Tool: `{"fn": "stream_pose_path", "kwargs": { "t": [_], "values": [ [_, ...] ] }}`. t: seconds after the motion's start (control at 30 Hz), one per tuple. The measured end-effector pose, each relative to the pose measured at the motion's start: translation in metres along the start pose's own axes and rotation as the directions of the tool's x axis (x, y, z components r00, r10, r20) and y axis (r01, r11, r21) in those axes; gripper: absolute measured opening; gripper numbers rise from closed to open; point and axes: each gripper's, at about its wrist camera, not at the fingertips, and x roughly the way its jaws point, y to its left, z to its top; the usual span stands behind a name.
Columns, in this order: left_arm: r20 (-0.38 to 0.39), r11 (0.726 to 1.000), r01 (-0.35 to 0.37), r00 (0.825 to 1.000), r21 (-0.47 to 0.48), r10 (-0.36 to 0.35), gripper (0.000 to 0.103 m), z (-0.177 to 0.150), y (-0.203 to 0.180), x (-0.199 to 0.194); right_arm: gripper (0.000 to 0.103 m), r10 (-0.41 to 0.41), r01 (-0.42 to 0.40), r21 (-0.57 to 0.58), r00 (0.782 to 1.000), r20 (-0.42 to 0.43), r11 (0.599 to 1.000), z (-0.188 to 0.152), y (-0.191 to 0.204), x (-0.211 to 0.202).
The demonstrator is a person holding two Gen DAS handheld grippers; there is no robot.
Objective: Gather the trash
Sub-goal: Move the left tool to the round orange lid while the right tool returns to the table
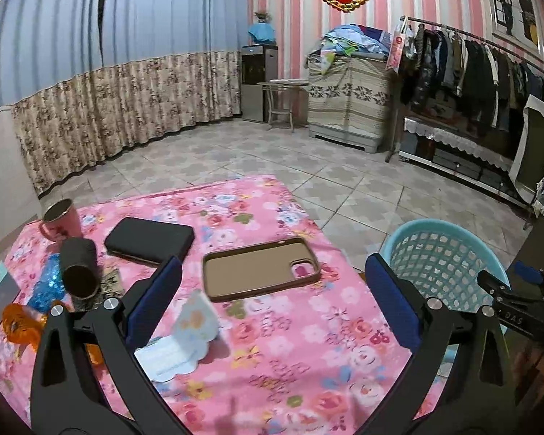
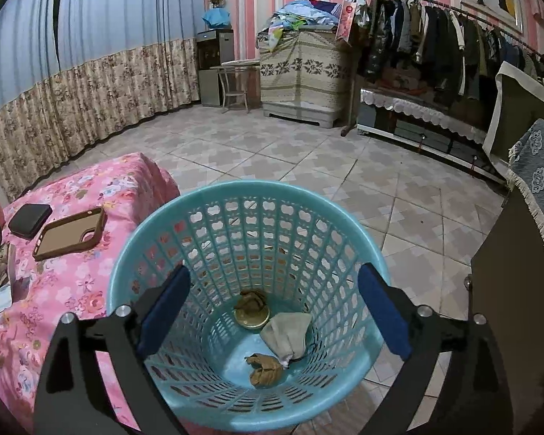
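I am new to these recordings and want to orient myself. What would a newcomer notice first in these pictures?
Probably the turquoise basket on the tiled floor beside the table, with crumpled scraps and a round lid at its bottom, seen between the open right hand-held gripper. Next, the bright pink floral tablecloth, where a brown phone case lies ahead of the open left hand-held gripper.

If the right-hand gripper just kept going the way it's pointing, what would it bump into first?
Most likely the trash inside the blue basket: the open right gripper points down into it, toward the grey crumpled wad beside a round lid. Depth is hard to judge.
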Motion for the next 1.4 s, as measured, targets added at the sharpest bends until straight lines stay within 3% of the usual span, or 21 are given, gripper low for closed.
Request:
{"fn": "stream_pose_path", "kwargs": {
  "t": [0.2,0.4,0.73,1.0,1.4],
  "values": [
    [0.024,0.999,-0.038,0.999,-0.009,0.039,0.098,-0.007,0.021,-0.025,0.096,0.049,-0.049,-0.006,0.999,0.018,0.999,0.001,0.016,-0.025],
    [0.033,0.995,-0.095,0.995,-0.013,0.095,0.098,-0.02,0.059,-0.05,0.096,0.109,-0.106,-0.066,0.993,0.049,0.992,0.003,0.06,-0.053],
    [0.033,0.976,-0.197,0.979,-0.09,0.2,0.098,-0.033,0.149,-0.082,0.096,0.283,-0.274,-0.136,0.958,0.049,0.952,0.011,0.148,-0.088],
    [-0.006,0.954,-0.26,0.965,-0.146,0.262,0.098,-0.051,0.204,-0.078,0.096,0.338,-0.319,-0.217,0.939,0.055,0.922,0.005,0.216,-0.098],
    [-0.08,0.93,-0.3,0.954,-0.214,0.289,0.098,-0.074,0.261,-0.044,0.096,0.34,-0.314,-0.286,0.939,0.046,0.906,0.001,0.273,-0.062]
  ]
}}
